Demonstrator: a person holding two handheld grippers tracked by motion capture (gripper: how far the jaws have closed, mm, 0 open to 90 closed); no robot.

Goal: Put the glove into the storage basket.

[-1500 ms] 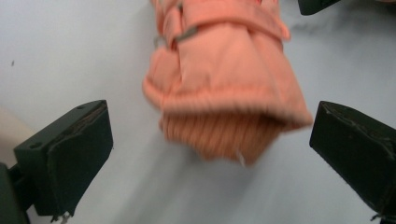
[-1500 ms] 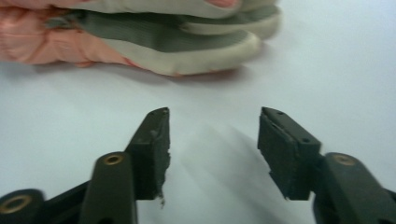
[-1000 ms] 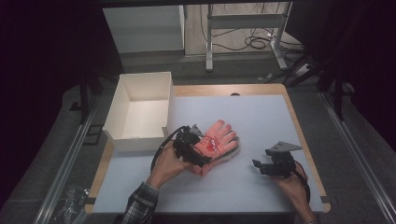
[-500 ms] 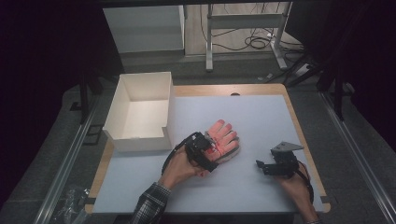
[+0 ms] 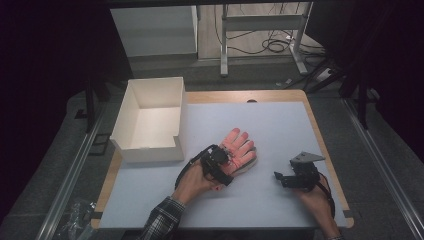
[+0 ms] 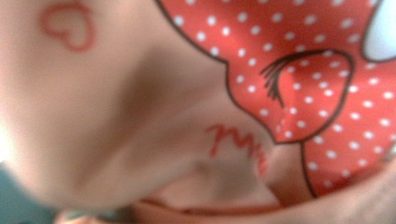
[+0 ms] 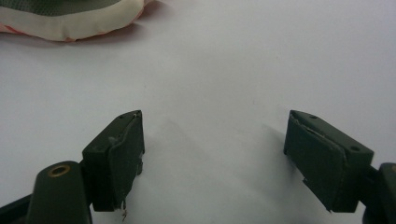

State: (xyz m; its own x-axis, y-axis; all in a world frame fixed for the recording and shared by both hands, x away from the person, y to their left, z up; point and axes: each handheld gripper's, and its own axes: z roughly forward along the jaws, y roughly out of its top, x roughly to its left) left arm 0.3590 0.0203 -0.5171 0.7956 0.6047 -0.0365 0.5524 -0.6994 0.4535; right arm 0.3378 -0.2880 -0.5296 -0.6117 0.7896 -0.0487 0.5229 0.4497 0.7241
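Table is sitting mostly bare, white box at far left looking empty. Pink glove is lying mid-table. Left gripper is pressing right on it, can't tell if its jaws are pinching. Right gripper is waiting spread, right of it. Guessing it's the grab step, next needing a firm pinch and a lift toward the box

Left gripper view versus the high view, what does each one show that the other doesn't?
The left gripper view alone gives the glove's print: white dots on red, an eyelash drawing, a small heart outline. The high view alone gives the white box, the table, the left gripper on the glove, and the right gripper apart. Both share the pink glove.
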